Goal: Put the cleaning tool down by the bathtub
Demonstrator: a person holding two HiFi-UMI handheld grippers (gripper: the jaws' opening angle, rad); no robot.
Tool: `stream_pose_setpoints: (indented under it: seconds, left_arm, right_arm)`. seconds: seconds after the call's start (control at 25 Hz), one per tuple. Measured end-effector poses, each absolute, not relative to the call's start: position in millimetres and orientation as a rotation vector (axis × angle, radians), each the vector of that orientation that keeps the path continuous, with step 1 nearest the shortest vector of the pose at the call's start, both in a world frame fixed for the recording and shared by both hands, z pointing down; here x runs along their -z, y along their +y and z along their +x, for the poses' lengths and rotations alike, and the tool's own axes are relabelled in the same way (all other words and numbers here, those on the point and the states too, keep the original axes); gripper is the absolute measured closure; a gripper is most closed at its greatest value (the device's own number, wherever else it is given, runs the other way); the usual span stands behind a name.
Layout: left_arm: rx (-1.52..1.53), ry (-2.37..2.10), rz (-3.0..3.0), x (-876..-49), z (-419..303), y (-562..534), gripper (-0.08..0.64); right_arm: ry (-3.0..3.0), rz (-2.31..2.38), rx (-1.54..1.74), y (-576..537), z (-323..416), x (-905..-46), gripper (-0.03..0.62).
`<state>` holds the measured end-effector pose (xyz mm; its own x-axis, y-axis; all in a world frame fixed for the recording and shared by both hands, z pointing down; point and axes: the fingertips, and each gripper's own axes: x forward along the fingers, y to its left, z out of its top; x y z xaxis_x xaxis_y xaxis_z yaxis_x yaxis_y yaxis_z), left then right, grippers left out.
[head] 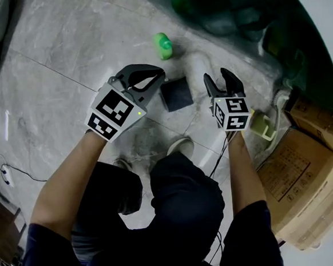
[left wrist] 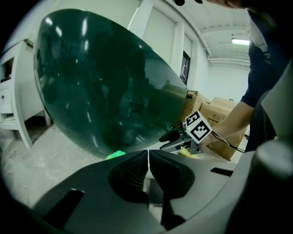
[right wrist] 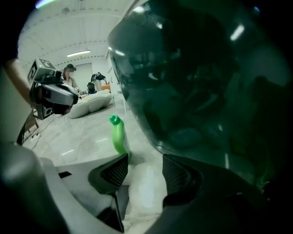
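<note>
Nearest the head view, the crouching person's knees [head: 185, 185] are seen in dark trousers, with both grippers held out beyond them over the marble floor [head: 62, 46].

The dark green bathtub [head: 231, 9] fills the far right. At its foot lies a pale, soft-looking cleaning tool [right wrist: 144, 185], perhaps a cloth or sponge; its kind cannot be made out. It rests on the floor just beside the tub wall. The right gripper [head: 218, 78] is held above it with its jaws spread wide and no pad touching it. The left gripper [head: 157, 74] is pinched fully closed, with nothing between its pads. The task is therefore judged as good as done: the tool is down by the tub and let go, and only the drawing back of the hands is left.

Cardboard cartons [head: 307, 170] are stacked at the near right. A dark box [head: 176, 94] sits on the floor between the two grippers. A green bottle [head: 162, 45] stands just left of the tool, near enough to be knocked over. A small pale yellow object [head: 262, 125] lies near the right wrist. A thin cable [head: 14, 170] trails at the near left.
</note>
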<state>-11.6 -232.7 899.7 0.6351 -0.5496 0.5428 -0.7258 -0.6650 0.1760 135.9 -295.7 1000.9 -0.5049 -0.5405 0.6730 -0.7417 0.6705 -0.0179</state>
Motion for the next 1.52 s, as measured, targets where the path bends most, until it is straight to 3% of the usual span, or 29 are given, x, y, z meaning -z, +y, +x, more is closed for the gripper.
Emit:
stream_pose_setpoints:
  seconds: [0.44,1.08,1.52]
  left_arm:
    - [-0.631,-1.049,2.441,-740,-45,-215,0.523]
    - [-0.544,-1.197,2.534,-433,-68,-195,0.523]
    - [-0.454,-1.28,2.632,-276,-54,-152,0.523]
  right_arm:
    - [-2.275,0.982,-0.42,-280,107,-810,0.351]
    - [-2.422,1.071,-0.345,-245,85,-469,0.351]
    - [-2.58,1.145,-0.265,-195,73,-284,0.351]
